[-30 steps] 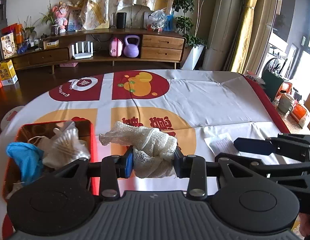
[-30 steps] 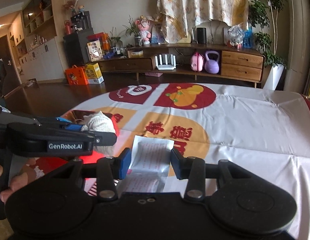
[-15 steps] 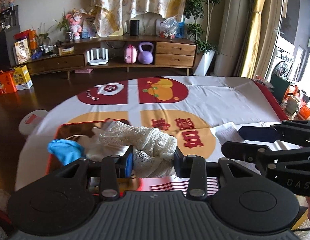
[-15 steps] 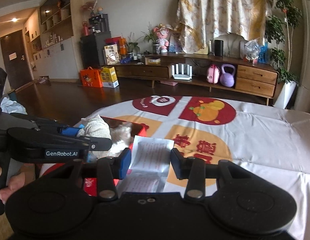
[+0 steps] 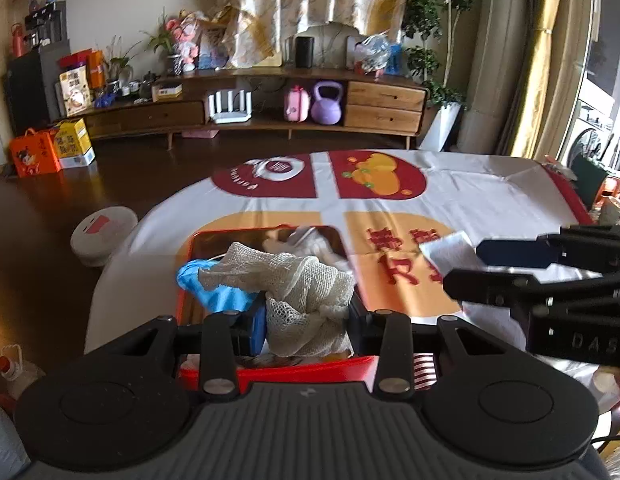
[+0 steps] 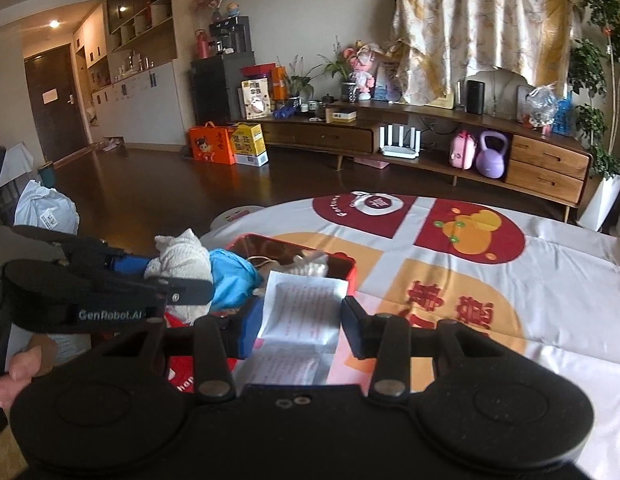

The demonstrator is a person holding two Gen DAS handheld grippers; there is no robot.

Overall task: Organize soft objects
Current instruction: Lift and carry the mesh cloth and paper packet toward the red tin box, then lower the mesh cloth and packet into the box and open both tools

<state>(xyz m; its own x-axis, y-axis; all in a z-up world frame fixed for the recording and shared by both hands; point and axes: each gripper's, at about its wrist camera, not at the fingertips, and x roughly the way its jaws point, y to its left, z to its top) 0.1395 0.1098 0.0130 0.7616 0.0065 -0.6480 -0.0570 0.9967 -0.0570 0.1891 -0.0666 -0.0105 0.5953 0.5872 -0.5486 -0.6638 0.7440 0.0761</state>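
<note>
My left gripper [image 5: 306,324] is shut on a cream mesh cloth [image 5: 306,292] and holds it over the red tin box [image 5: 270,372]. The box holds a blue cloth [image 5: 214,292] and white soft things [image 5: 310,242]. In the right wrist view the mesh cloth [image 6: 178,260] sits in the left gripper [image 6: 166,284] beside the blue cloth [image 6: 234,276] at the box [image 6: 349,276]. My right gripper [image 6: 300,326] is open, empty, above a white paper sheet [image 6: 302,312]. It also shows in the left wrist view [image 5: 469,268].
The table has a white cloth with red and orange prints [image 5: 469,200]. A white round device [image 5: 104,230] lies on the dark floor at the left. A wooden TV cabinet [image 5: 270,108] stands at the back.
My left gripper has moved left with the mesh cloth, from beside the red box to over it. My right gripper has followed to the left, still open over the paper.
</note>
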